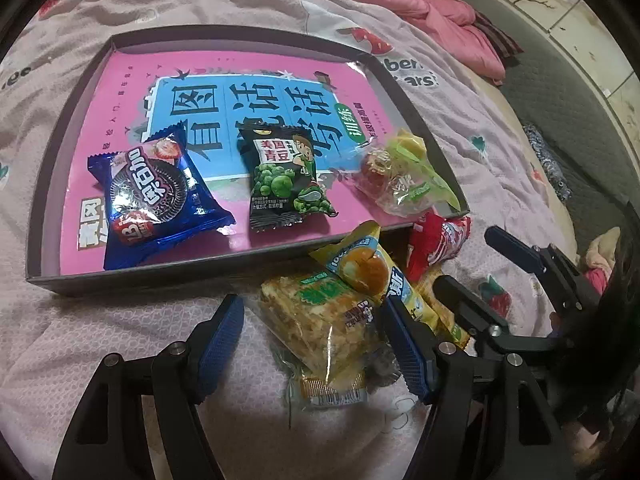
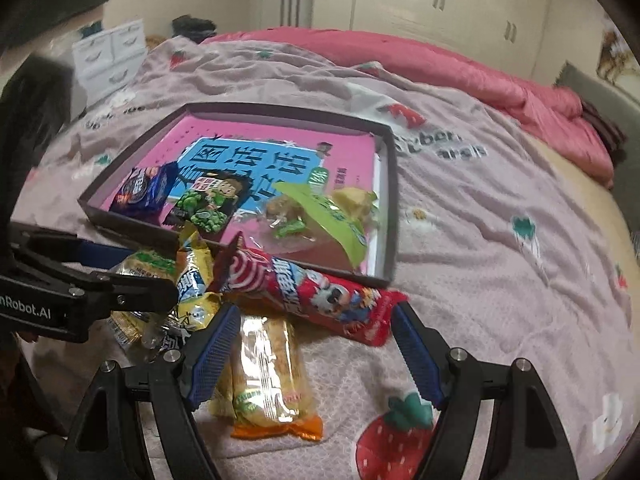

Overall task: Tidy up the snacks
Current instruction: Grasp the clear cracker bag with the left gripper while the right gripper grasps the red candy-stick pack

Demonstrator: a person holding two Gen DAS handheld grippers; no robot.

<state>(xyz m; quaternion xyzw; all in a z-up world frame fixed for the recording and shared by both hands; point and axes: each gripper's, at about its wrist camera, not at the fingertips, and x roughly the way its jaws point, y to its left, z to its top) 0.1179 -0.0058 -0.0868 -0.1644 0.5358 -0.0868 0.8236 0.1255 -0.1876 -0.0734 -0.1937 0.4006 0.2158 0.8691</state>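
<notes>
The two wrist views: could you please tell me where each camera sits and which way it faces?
Left wrist: on the left gripper, angled down over the clear rice-cracker pack; the right gripper shows at right.
Right wrist: on the right gripper, angled down near the red packet; the left gripper shows at left.
Shared: the tray and the bedspread.

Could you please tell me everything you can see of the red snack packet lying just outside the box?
The red snack packet is a long, glossy, crinkled wrapper with a red-and-white swirl at one end, blue lettering and cartoon figures. It lies flat on the pink bedspread, slanted against the near wall of the box, outside it. Its swirl end touches the yellow packet; the clear-wrapped bar lies just before it. No gripper touches it.
</notes>
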